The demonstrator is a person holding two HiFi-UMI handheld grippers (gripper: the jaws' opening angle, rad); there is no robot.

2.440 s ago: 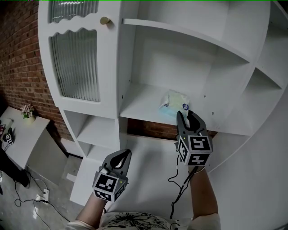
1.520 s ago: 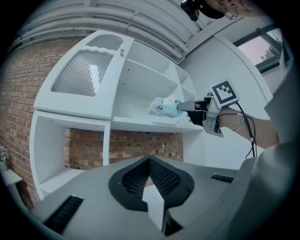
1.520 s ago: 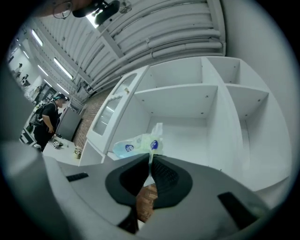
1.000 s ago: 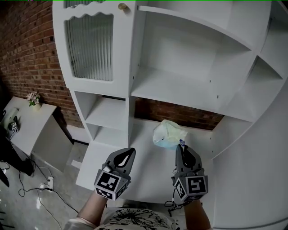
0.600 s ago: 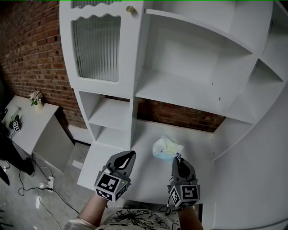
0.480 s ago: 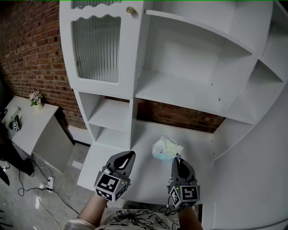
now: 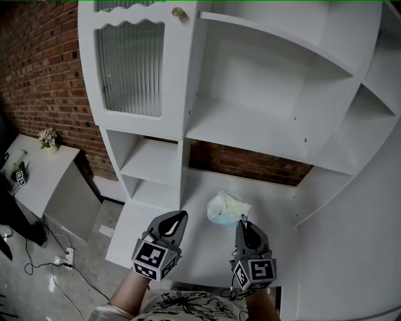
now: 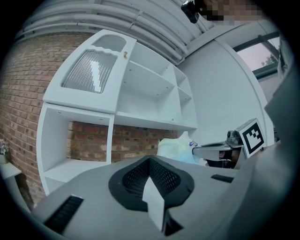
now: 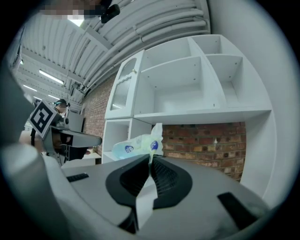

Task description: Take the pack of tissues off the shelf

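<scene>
The pack of tissues [image 7: 226, 207] is a pale green and white soft packet with a blue mark. It hangs in the air in front of the white shelf unit [image 7: 263, 131], below its wide middle shelf. My right gripper [image 7: 243, 224] is shut on the pack's edge seam, and the pack [image 9: 139, 143] sticks out past the jaw tips to the left. My left gripper [image 7: 177, 219] is shut with nothing in it, held low to the left of the right one. From the left gripper view the pack [image 8: 177, 149] shows at the right, beside the right gripper [image 8: 211, 151].
The shelf unit has a ribbed glass door [image 7: 128, 69] with a gold knob [image 7: 178, 12] at upper left and open compartments [image 7: 147, 169] below it. A brick wall [image 7: 44, 81] stands behind. A low white table [image 7: 37, 182] with a small flower pot [image 7: 46, 139] stands at the left; cables lie on the floor [image 7: 56, 276].
My right gripper has pulled the pack off the middle shelf and brought it down and towards me. Over the last half second it drifted slightly left. The left gripper stayed put.
</scene>
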